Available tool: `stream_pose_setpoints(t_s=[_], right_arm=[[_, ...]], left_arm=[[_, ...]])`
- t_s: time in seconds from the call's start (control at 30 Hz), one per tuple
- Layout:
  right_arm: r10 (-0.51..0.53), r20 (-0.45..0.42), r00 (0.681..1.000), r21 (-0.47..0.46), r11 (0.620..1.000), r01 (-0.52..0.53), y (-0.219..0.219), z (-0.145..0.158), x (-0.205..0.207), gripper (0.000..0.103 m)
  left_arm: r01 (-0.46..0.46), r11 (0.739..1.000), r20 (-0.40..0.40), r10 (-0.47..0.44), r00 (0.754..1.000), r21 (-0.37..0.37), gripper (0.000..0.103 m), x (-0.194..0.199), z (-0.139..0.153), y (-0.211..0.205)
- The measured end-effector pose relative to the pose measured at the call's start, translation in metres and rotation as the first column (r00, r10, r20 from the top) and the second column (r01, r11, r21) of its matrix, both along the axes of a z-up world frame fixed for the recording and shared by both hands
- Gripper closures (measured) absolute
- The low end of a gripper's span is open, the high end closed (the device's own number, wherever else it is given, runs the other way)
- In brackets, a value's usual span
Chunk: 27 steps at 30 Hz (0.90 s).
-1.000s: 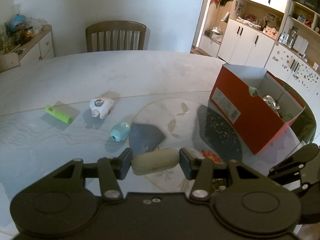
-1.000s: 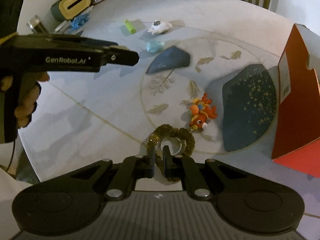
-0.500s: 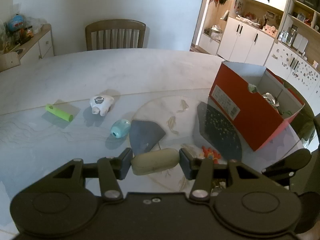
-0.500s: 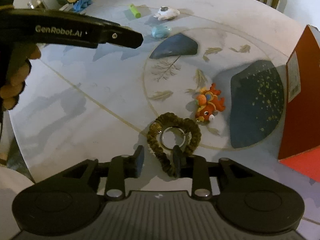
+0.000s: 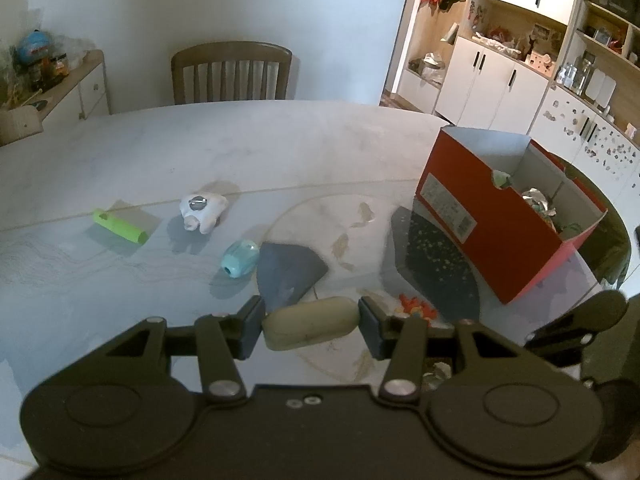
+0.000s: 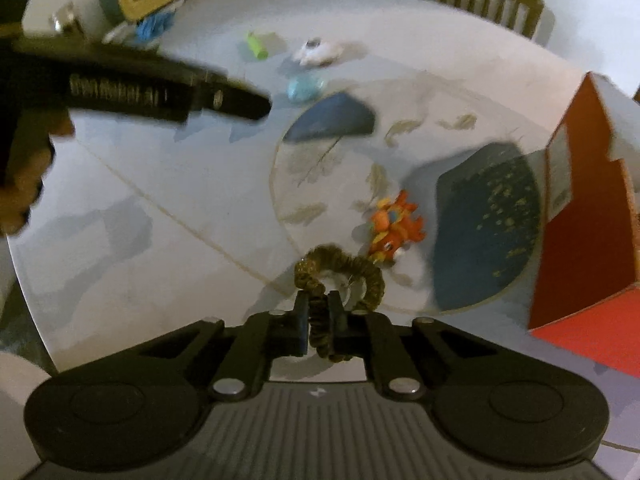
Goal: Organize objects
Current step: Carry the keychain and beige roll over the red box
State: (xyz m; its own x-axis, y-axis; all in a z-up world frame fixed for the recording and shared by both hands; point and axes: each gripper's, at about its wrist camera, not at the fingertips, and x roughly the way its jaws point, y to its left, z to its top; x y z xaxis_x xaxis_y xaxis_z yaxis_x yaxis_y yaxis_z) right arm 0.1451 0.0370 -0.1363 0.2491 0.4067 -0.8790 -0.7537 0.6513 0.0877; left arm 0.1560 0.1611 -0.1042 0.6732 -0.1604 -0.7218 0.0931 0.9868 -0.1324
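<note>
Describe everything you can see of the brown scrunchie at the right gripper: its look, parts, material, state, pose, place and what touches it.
The scrunchie is a ruched loop of olive-brown fabric, soft and velvety in look, with a gold, glittery-looking bead at its far left. The right gripper is shut on its near side, both fingers pinching the band. The rest arcs away over the pale table, beside the orange toy. Something metallic and pale shows inside the loop, but the right wrist view is blurred. Whether the far side rests on the table cannot be told.

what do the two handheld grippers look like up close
Both are matte black plastic. The left gripper and right gripper each have two flat fingers on hinged link arms with silver pivot screws and round discs at the base. The right's body is ribbed; the left's side carries blurred white lettering.
</note>
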Motion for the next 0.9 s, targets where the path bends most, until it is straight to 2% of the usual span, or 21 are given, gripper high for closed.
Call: stream_pose_setpoints(t_s=[0.23,0.63,0.9], right_arm=[[-0.112,-0.005,0.994,0.151,0.982,0.112,-0.027,0.047,0.019,0.095],[-0.228,0.083,0.970,0.293,0.936,0.195,-0.095,0.120,0.055,0.095],[-0.314,0.134,0.940,0.333,0.908,0.255,-0.151,0.146,0.092,0.095]], left_arm=[[0.014,0.999,-0.005,-0.015,1.000,-0.039,0.053,0.004,0.013,-0.011],[0.080,0.995,0.045,-0.077,0.996,-0.060,0.053,0.031,0.053,-0.063],[0.128,0.991,0.057,-0.126,0.990,-0.047,0.053,0.064,0.070,-0.121]])
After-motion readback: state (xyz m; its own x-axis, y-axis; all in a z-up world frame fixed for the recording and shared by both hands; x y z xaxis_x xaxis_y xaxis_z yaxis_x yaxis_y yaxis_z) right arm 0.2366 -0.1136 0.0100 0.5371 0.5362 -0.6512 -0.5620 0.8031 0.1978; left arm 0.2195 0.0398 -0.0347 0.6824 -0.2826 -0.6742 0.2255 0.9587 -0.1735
